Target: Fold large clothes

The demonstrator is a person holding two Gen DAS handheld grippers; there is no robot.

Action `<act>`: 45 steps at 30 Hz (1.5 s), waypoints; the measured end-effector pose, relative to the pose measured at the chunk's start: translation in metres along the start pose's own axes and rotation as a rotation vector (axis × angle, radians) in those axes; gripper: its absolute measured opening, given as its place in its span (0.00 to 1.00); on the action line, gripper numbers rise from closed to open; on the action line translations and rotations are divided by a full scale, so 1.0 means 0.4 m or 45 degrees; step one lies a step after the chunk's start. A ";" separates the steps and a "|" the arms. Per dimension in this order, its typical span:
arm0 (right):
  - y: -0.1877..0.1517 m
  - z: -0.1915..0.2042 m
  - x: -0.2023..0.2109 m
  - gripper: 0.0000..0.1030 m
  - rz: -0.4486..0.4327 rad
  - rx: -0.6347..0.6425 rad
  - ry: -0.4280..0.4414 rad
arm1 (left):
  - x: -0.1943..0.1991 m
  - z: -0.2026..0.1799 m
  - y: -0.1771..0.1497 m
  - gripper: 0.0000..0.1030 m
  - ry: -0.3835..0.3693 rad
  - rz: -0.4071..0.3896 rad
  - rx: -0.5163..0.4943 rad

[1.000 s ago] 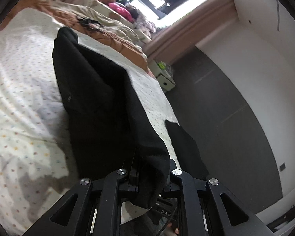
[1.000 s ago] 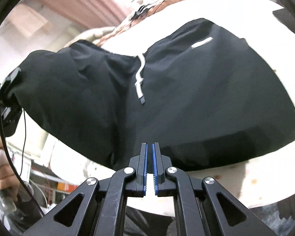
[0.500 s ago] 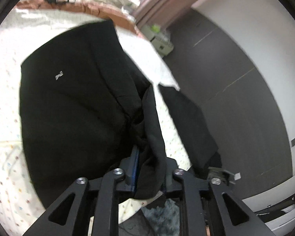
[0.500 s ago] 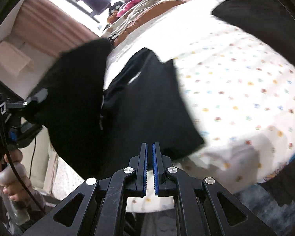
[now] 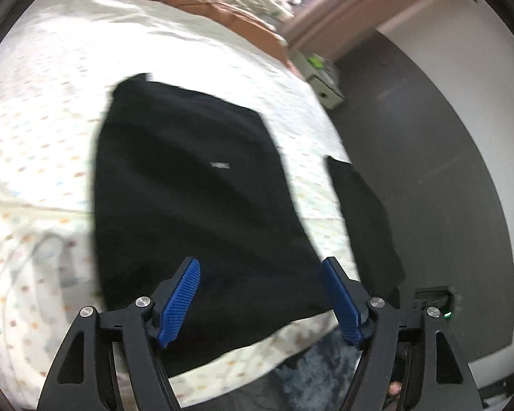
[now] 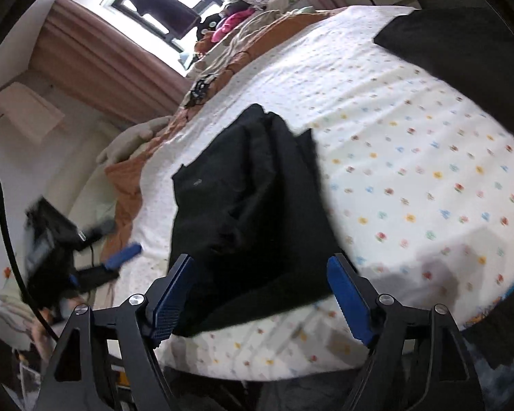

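With both the left gripper (image 5: 262,294) and right gripper (image 6: 260,291) just opened and empty, smooth the folded black shorts (image 5: 195,205) flat on the bedsheet (image 5: 44,109) before regrasping.

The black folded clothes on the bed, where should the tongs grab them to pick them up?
Probably at the near edge of the black garment, coming in low from the foot of the bed. That edge lies closest, right below the open left tongs, and its layers stack there, so one pinch could catch them all.

Both the left claw (image 5: 260,299) and the right claw (image 6: 262,298) have just been opening, jaws wide, nothing gripped.
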State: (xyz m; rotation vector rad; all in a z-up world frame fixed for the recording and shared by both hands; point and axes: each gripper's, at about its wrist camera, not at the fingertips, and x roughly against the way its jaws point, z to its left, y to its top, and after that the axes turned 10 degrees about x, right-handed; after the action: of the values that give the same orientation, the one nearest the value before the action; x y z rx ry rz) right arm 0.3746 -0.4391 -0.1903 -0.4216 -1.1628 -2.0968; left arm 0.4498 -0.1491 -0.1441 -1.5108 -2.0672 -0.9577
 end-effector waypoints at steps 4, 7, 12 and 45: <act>0.019 0.019 -0.034 0.77 0.042 0.004 0.000 | 0.024 0.083 -0.014 0.72 0.063 -0.030 0.067; 0.025 0.020 -0.062 0.71 0.064 0.012 -0.019 | 0.029 0.131 -0.034 0.72 0.112 -0.037 0.118; 0.024 0.020 -0.045 0.08 0.031 0.049 -0.003 | 0.036 0.174 -0.040 0.72 0.149 -0.030 0.145; 0.066 0.073 -0.178 0.62 0.291 0.250 -0.129 | -0.069 0.198 -0.099 0.61 0.190 0.036 0.068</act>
State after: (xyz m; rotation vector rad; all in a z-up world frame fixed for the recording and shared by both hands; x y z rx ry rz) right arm 0.4419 -0.3947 -0.1991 -0.5454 -1.3001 -1.7654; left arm 0.4272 -0.1170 -0.2280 -1.3944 -1.9462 -0.9654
